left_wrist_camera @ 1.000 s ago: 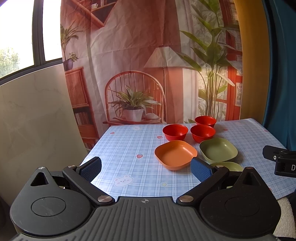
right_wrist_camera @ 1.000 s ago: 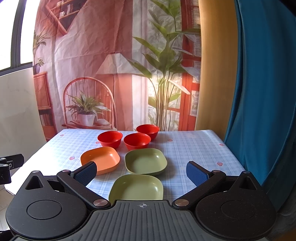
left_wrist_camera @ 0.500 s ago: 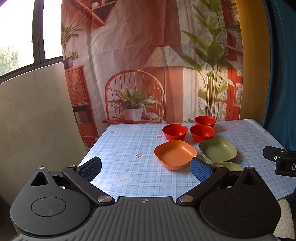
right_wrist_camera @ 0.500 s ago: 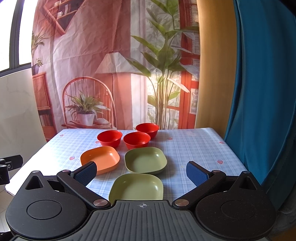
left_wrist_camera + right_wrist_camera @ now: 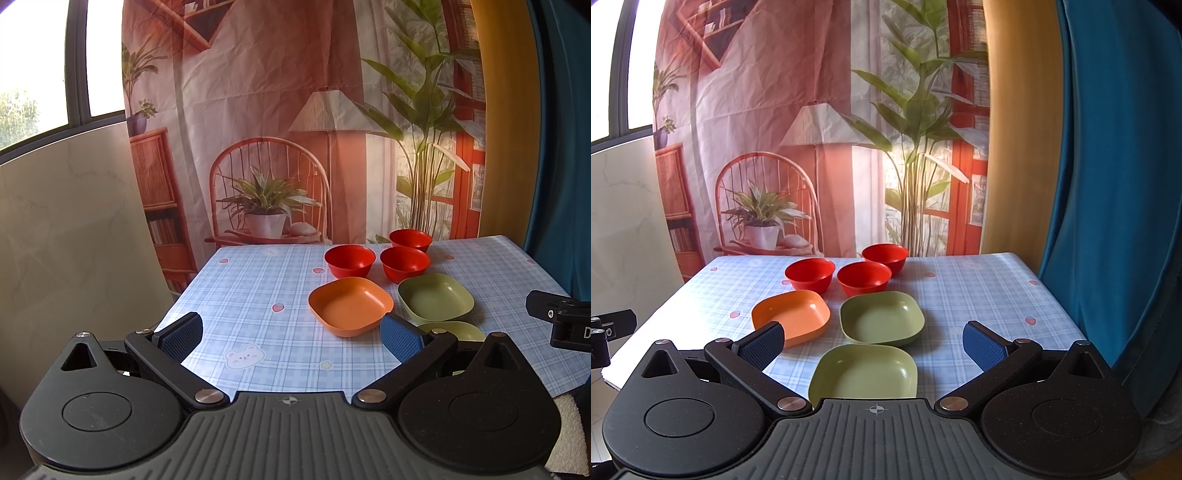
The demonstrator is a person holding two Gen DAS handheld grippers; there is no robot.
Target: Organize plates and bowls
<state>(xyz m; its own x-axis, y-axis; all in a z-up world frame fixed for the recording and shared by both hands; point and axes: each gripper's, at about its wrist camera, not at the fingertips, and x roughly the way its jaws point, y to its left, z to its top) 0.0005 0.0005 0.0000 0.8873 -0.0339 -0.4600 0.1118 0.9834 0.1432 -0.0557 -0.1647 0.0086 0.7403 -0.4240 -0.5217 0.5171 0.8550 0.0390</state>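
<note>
On the blue checked table (image 5: pixel 979 291) stand three red bowls (image 5: pixel 863 277), an orange square plate (image 5: pixel 793 315) and two green square plates, one far (image 5: pixel 882 317) and one near (image 5: pixel 864 373). My right gripper (image 5: pixel 873 341) is open and empty, hovering just above the near green plate. My left gripper (image 5: pixel 291 332) is open and empty above the table's front left, with the orange plate (image 5: pixel 350 306) ahead to the right. The red bowls (image 5: pixel 349 260) and the far green plate (image 5: pixel 436 299) also show there.
A printed backdrop hangs behind the table. A blue curtain (image 5: pixel 1115 184) is at the right and a marble panel (image 5: pixel 66 229) at the left. The other gripper's body (image 5: pixel 561 325) shows at the right edge of the left wrist view.
Both grippers have barely shifted; the dishes have not moved and both grippers stay open.
</note>
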